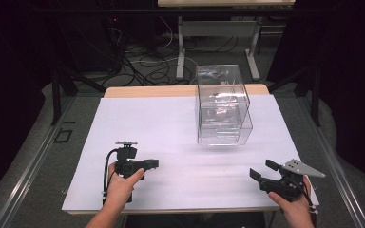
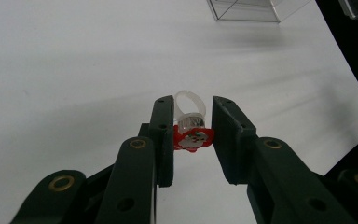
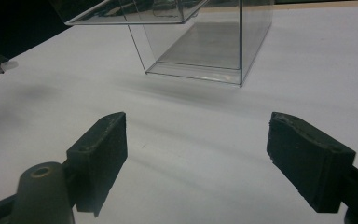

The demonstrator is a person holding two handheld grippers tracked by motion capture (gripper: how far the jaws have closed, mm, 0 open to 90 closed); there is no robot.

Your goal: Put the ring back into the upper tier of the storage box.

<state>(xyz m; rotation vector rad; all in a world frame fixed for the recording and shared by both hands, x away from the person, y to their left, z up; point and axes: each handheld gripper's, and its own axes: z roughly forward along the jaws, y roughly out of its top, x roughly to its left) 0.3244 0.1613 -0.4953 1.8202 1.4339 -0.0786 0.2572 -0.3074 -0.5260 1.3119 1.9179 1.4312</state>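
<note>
A small ring (image 2: pixel 192 134) with a clear plastic band and a red-and-white top sits between the jaws of my left gripper (image 2: pixel 193 106), which is shut on it just above the white table sheet. From the high view the left gripper (image 1: pixel 152 164) is at the front left, pointing right. At the front right my right gripper (image 1: pixel 261 170) stands open and holds nothing; its jaws (image 3: pixel 196 140) are spread wide over bare sheet. A clear acrylic drawer box (image 1: pixel 221 104) stands at the back centre-right, ahead of the right gripper (image 3: pixel 200 42).
The white sheet (image 1: pixel 171 123) covers most of the wooden table. In the right gripper view the ring's tip (image 3: pixel 2 66) shows at the far left edge. Cables and table legs (image 1: pixel 180 57) lie on the floor beyond the far edge.
</note>
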